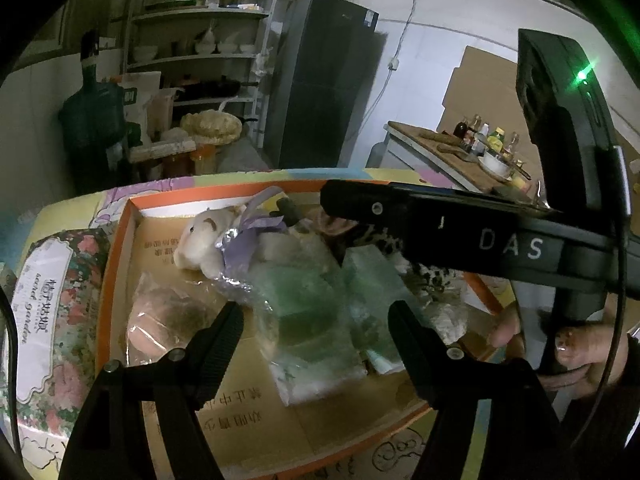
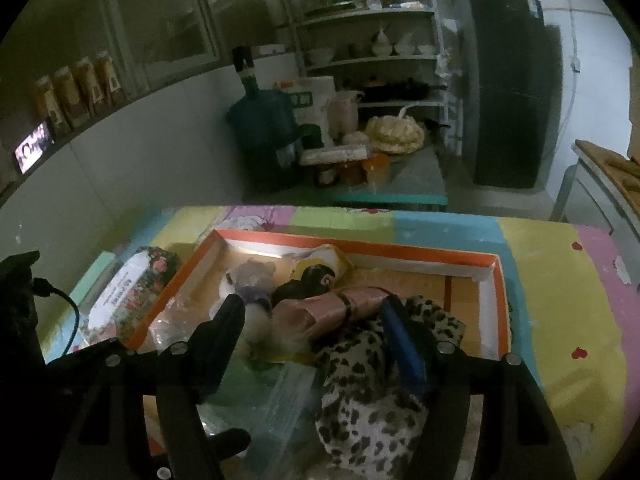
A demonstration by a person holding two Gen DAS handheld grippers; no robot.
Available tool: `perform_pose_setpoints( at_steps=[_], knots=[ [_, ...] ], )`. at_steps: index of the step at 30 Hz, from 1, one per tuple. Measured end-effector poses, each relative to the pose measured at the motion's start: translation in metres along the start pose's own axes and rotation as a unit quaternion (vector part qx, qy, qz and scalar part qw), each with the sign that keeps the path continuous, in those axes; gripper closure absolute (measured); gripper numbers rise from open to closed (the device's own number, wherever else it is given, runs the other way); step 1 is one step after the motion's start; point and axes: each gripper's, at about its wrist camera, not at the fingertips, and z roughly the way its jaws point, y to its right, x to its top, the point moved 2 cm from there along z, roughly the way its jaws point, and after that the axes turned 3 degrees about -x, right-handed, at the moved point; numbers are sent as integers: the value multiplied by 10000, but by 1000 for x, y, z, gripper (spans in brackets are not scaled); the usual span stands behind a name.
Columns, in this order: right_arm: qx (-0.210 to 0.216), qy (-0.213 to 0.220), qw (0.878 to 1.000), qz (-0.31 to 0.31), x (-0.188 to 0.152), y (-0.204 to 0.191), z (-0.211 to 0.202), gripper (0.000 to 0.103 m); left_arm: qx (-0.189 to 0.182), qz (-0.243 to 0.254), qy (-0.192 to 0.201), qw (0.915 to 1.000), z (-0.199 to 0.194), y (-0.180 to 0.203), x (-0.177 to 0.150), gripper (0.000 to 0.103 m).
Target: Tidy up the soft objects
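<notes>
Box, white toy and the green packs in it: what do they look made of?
Box: cardboard, it seems; glossy orange outside, plain brown floor with printed characters.
White toy: plush, matte fuzzy pile; a shiny lilac ribbon at its neck.
Green packs: something pale green inside clear crinkled film, by the glare and creases; sponge or cloth, I cannot tell.

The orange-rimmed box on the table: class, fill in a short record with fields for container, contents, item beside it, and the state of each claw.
container: orange-rimmed cardboard box on a patchwork tablecloth
contents: white plush toy with purple ribbon, green items in clear plastic bags, leopard-print fabric, pink wrapped roll
beside box: floral tissue pack, outside its left wall
left claw: open, over the green bags
right claw: open, around the pink roll, not gripping
</notes>
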Motion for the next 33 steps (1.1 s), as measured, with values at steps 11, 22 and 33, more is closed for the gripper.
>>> perform_pose_setpoints(
  at_steps=[11, 22, 33],
  knots=[
    [-2, 253, 9996, 140, -7, -6, -24, 30, 7, 74, 131, 9999, -15, 4, -2, 29],
    [-325, 435, 9984, 160, -21, -17, -43, 30, 27, 97, 219, 9997, -26, 5, -6, 29],
    [-872, 733, 9929, 347, -38, -26, -61, 30, 59, 127, 328, 9994, -41, 3, -14, 29]
  ],
)
